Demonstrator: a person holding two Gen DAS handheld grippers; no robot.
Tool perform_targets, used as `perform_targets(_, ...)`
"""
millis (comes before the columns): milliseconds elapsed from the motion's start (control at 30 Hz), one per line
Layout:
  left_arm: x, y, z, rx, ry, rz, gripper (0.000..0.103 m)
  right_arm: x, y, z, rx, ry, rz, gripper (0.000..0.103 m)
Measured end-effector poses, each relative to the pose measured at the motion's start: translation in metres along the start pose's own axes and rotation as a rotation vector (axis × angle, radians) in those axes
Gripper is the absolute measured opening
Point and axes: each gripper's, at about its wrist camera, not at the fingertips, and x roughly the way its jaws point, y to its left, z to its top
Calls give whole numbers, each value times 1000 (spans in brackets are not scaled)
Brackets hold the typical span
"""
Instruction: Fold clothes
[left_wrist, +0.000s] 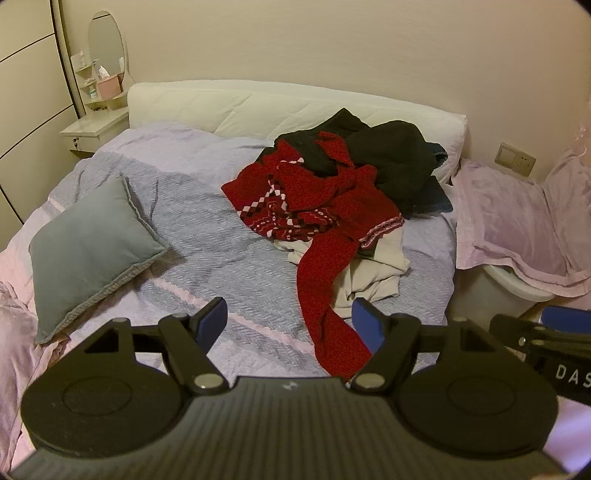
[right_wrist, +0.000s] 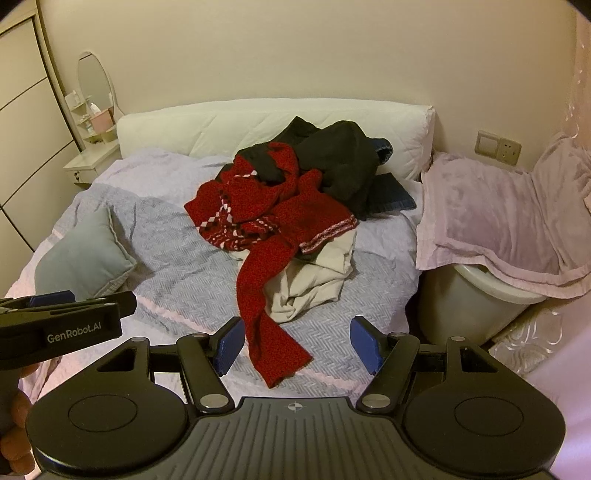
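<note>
A heap of clothes lies on the bed: a red patterned sweater with one sleeve trailing toward me, black garments behind it, and a cream garment under it. My left gripper is open and empty, held above the bed short of the sleeve end. My right gripper is open and empty, with the sleeve end between its fingers in view but not touched. The left gripper also shows at the left edge of the right wrist view.
The bed has a lilac-grey cover and a white headboard. A grey pillow lies on the left. A white bin draped with a pink cloth stands to the right. A nightstand and wardrobe are at far left.
</note>
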Motion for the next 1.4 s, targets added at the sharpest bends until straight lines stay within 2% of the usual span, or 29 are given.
perform_targets(933,10,23,0,-24,19,5,72,15,17,4,-33,11,-10,67)
perform_targets(1400,23,27,-1,-51,43,14,72,24,3,8,-17,7,-22,67)
